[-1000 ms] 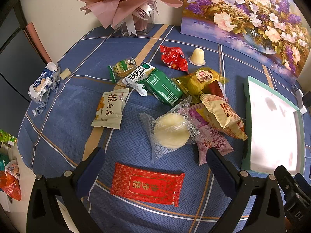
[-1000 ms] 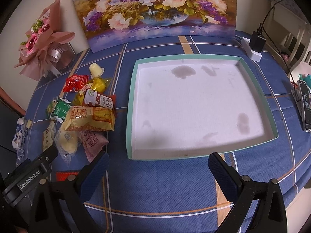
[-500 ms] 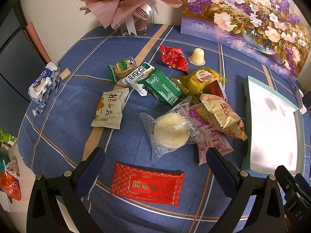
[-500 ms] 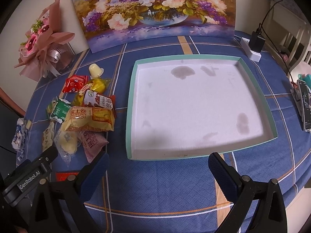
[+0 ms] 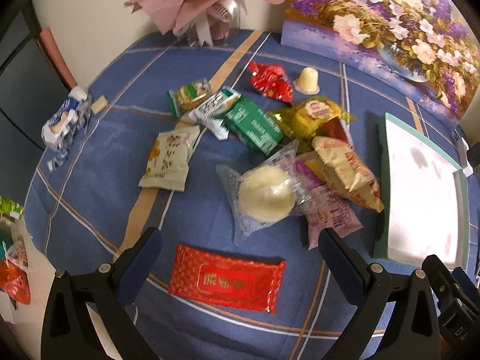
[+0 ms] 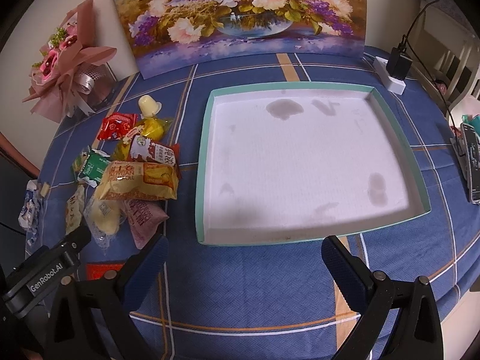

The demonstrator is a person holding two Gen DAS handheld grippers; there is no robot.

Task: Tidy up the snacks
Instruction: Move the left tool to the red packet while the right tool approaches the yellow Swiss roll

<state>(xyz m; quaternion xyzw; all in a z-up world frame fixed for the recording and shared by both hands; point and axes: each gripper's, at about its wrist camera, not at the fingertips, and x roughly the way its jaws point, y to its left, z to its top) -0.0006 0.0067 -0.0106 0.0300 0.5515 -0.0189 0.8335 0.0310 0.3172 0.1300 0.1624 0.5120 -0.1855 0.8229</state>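
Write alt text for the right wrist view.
An empty white tray with a teal rim sits on a blue plaid tablecloth, beyond the open right gripper. A pile of wrapped snacks lies left of the tray; a flower painting leans against the wall behind.

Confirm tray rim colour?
Teal-green rim, white inside; clearest in the right wrist view.

White tray (image 6: 306, 162) floor lies open; snack pile (image 6: 132, 174) seemingly crowds its left rim.
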